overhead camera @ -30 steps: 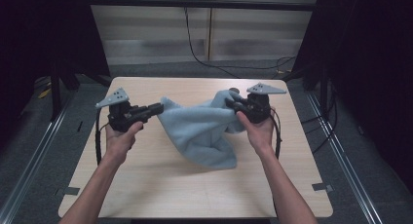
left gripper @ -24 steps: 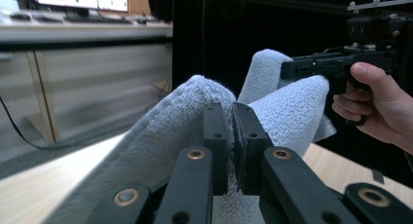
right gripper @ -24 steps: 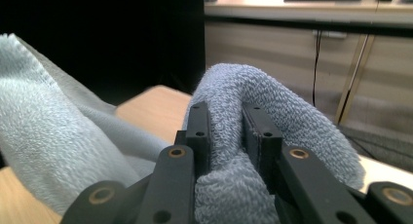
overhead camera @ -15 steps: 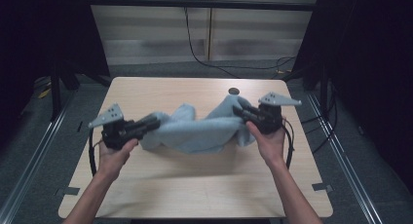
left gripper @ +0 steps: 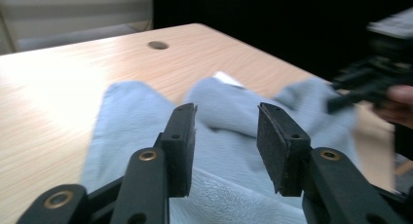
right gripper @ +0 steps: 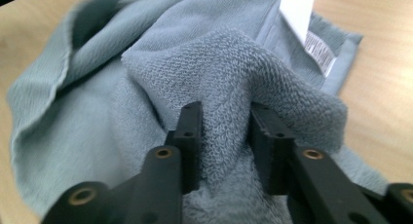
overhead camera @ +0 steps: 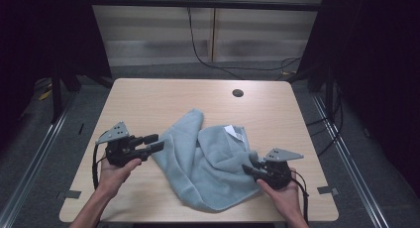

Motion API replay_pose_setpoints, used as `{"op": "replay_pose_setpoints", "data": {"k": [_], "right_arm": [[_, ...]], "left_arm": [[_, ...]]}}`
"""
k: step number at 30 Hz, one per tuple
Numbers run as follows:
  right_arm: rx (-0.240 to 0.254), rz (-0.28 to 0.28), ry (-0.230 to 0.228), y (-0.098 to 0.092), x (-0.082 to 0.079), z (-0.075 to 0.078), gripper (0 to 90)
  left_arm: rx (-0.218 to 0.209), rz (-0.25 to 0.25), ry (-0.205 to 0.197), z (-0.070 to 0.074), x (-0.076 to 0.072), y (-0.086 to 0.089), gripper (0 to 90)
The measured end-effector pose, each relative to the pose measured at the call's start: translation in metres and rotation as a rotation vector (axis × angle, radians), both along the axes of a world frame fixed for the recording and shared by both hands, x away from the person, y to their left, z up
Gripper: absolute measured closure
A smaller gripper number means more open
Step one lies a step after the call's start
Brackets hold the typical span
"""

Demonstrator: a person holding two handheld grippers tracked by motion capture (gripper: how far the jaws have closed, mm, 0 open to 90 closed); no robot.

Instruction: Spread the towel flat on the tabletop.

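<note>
A light blue towel (overhead camera: 208, 158) lies crumpled on the wooden table (overhead camera: 148, 99), with its white label (overhead camera: 233, 131) turned up. My left gripper (overhead camera: 154, 142) sits at the towel's left edge, open. In the left gripper view its jaws (left gripper: 226, 131) hover just over the towel (left gripper: 219, 107) with nothing between them. My right gripper (overhead camera: 249, 168) is at the towel's right edge. In the right gripper view its jaws (right gripper: 226, 117) stand apart, and a raised fold of the towel (right gripper: 146, 87) sits loosely in the gap. The label (right gripper: 299, 12) lies beyond that fold.
A round cable hole (overhead camera: 237, 93) is in the table near the far edge. Dark frame posts and floor rails flank the table. In the left gripper view, the right gripper (left gripper: 370, 83) and a hand show at the far right.
Both grippers came down and toward the near edge. The towel, held up stretched between them before, now rests slack on the table. The left gripper has let go of it.
</note>
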State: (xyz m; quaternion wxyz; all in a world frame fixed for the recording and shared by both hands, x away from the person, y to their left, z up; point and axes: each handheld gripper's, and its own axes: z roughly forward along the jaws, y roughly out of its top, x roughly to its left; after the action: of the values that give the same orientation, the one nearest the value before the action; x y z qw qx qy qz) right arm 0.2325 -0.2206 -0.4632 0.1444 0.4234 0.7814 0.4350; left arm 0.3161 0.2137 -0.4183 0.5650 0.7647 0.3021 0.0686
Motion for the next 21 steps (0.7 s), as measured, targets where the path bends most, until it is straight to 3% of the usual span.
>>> {"op": "replay_pose_setpoints", "data": {"k": [4, 5, 10, 12, 16, 21], "right_arm": [[0.042, -0.004, -0.032, -0.009, -0.004, 0.014, 53.3], [0.06, -0.008, -0.056, -0.014, -0.001, 0.02, 51.7], [0.098, -0.04, -0.075, -0.028, 0.026, 0.033, 49.1], [0.083, -0.056, -0.072, -0.03, 0.047, 0.028, 51.5], [0.063, -0.008, 0.003, -0.018, 0.071, 0.005, 53.2], [0.007, 0.042, 0.066, -0.004, 0.063, -0.015, 52.7]], "left_arm": [[0.056, 0.012, 0.074, -0.02, 0.025, -0.013, 48.9], [0.069, 0.024, 0.09, -0.026, 0.031, -0.016, 47.5], [0.132, 0.033, 0.165, -0.057, 0.054, -0.03, 45.0], [0.184, 0.017, 0.176, -0.066, 0.055, -0.037, 45.1], [0.302, -0.002, 0.165, -0.079, 0.046, -0.043, 51.9], [0.311, 0.0, 0.164, -0.084, 0.037, -0.022, 56.9]]}}
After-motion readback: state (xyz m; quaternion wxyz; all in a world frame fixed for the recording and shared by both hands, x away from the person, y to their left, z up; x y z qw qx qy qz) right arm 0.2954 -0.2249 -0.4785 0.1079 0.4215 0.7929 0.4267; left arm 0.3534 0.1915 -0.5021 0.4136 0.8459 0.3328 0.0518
